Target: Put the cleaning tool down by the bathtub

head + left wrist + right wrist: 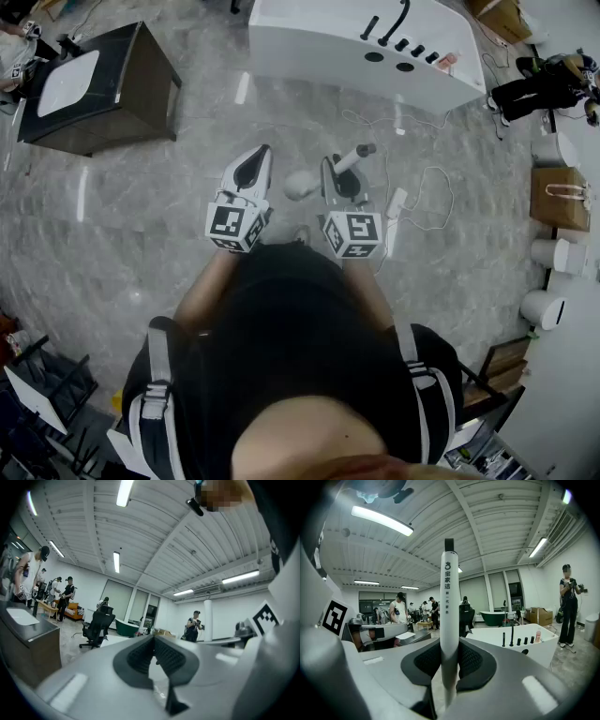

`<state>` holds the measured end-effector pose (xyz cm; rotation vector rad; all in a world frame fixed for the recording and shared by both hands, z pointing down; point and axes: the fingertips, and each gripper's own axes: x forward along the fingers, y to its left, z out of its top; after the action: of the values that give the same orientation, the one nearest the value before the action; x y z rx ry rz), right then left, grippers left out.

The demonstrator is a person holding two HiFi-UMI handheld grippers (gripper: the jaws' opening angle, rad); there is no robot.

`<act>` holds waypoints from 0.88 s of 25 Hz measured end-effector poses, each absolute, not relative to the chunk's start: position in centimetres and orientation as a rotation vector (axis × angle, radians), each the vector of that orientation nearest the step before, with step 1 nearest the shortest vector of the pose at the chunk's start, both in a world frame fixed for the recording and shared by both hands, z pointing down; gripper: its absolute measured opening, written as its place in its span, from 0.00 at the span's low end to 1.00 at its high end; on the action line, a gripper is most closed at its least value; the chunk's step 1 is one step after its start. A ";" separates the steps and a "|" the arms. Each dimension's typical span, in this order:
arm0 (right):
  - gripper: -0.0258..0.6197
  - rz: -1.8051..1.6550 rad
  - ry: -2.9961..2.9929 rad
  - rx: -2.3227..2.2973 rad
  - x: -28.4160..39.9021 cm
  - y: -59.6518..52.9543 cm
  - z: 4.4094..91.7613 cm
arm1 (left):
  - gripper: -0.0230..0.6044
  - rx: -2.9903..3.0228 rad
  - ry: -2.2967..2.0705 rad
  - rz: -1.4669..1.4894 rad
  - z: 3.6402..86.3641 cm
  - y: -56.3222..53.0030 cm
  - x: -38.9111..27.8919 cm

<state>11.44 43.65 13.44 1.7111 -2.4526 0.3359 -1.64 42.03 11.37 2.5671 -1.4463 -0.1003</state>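
Head view: person stands on a grey marble-look floor (141, 216) with both grippers held out in front.

Right gripper (330, 169) (450, 644): jaws clamped on the cleaning tool (349, 159) (449, 602). In the right gripper view the tool's white handle with printed characters stands upright between the pads, dark tip on top. In the head view the handle's grey end points to about 1 o'clock. The round white head (300, 184) sits at 9 o'clock of the right gripper, between the two grippers.

Left gripper (261, 157) (153, 639): jaws together, tips meeting, nothing between them.

The tool is in the air in front of the person, not on the floor, well apart from the bathtub.

White bathtub (319, 42) (539, 651) lies at 12 to 1 o'clock, with a black faucet (398, 23) and black knobs on its rim.

Dark vanity cabinet (131, 84) with a white basin top is at 10 o'clock.

White power strip (394, 208) with a cable is on the floor just beside the right gripper, at 3 o'clock.

Brown paper bag (558, 197) and white cylinders (553, 253) are at 3 o'clock, far right.

Gripper views: people stand in the background, plus a black office chair (96, 627) and a green tub (492, 617).
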 end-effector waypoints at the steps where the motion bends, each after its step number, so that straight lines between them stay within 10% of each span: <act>1: 0.15 0.337 -2.452 1.712 11.5 43.7 13.5 | 0.05 2.566 -1.446 -0.101 11.4 42.1 -1.6; 22: 0.15 0.378 -2.419 1.734 8.9 42.8 14.5 | 0.05 2.560 -1.419 -0.093 12.4 41.5 -4.7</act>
<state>8.85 42.81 14.49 1.7337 -2.4186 0.3780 -4.72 41.52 12.36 2.5595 -1.4191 -0.0929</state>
